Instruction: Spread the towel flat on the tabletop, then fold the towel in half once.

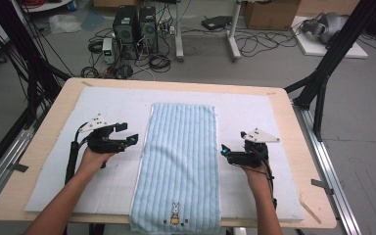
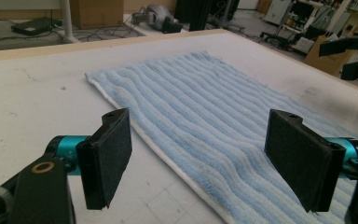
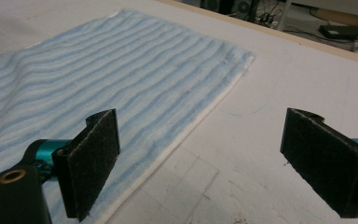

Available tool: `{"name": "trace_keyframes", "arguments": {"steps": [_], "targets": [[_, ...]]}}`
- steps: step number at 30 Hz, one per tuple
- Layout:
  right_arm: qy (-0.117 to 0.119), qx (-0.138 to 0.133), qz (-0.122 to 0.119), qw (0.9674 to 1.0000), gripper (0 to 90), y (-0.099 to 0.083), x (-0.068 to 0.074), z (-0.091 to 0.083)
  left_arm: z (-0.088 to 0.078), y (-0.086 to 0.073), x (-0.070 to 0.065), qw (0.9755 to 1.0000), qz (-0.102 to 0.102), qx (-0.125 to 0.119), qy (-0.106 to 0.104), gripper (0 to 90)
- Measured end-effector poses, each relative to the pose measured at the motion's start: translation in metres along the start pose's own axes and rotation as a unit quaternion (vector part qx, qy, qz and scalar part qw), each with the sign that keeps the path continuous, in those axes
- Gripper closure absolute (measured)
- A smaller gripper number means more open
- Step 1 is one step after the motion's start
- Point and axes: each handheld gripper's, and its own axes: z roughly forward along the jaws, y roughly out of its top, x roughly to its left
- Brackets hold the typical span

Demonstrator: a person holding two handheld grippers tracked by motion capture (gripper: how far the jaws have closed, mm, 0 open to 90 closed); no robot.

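A light blue striped towel [image 1: 181,161] lies flat and lengthwise down the middle of the white mat. Its near end, with a small rabbit picture [image 1: 176,214], hangs over the table's front edge. My left gripper [image 1: 129,132] hovers just left of the towel's left edge and is open, with nothing between its pads. In the left gripper view [image 2: 200,158] the towel [image 2: 205,107] spreads out beyond the jaws. My right gripper [image 1: 232,143] is at the towel's right edge, also open and empty. In the right gripper view [image 3: 205,163] the towel's edge [image 3: 177,140] runs between the jaws.
A white mat [image 1: 274,127] covers most of the wooden table [image 1: 301,147]. Black frame posts [image 1: 323,73] stand at the table's far corners. Computers [image 1: 134,29], cables and boxes sit on the floor behind.
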Motion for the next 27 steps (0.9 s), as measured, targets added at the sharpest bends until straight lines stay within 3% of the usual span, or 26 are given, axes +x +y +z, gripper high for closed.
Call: {"name": "trace_keyframes", "arguments": {"steps": [2,15,17,19,27], "targets": [[0.001,-0.001,0.007,1.0000,11.2,0.000,-0.001,0.001,-0.001,-0.001,0.002,1.0000,-0.007,0.000,0.003,23.5],[0.001,0.010,0.012,0.9999,11.1,-0.001,-0.001,0.003,0.003,-0.004,0.001,0.9999,-0.004,0.009,0.006,23.5],[0.001,0.010,0.009,0.9999,11.2,0.000,0.000,0.004,0.003,-0.004,0.001,0.9999,-0.002,0.009,0.012,23.6],[0.002,0.010,0.009,0.9999,11.2,-0.001,0.001,0.005,0.004,-0.004,0.003,0.9993,0.000,0.016,0.033,24.3],[0.004,0.017,0.017,0.9997,11.2,-0.002,0.000,0.007,0.013,0.004,0.012,0.9982,-0.034,0.016,0.047,24.9]]}}
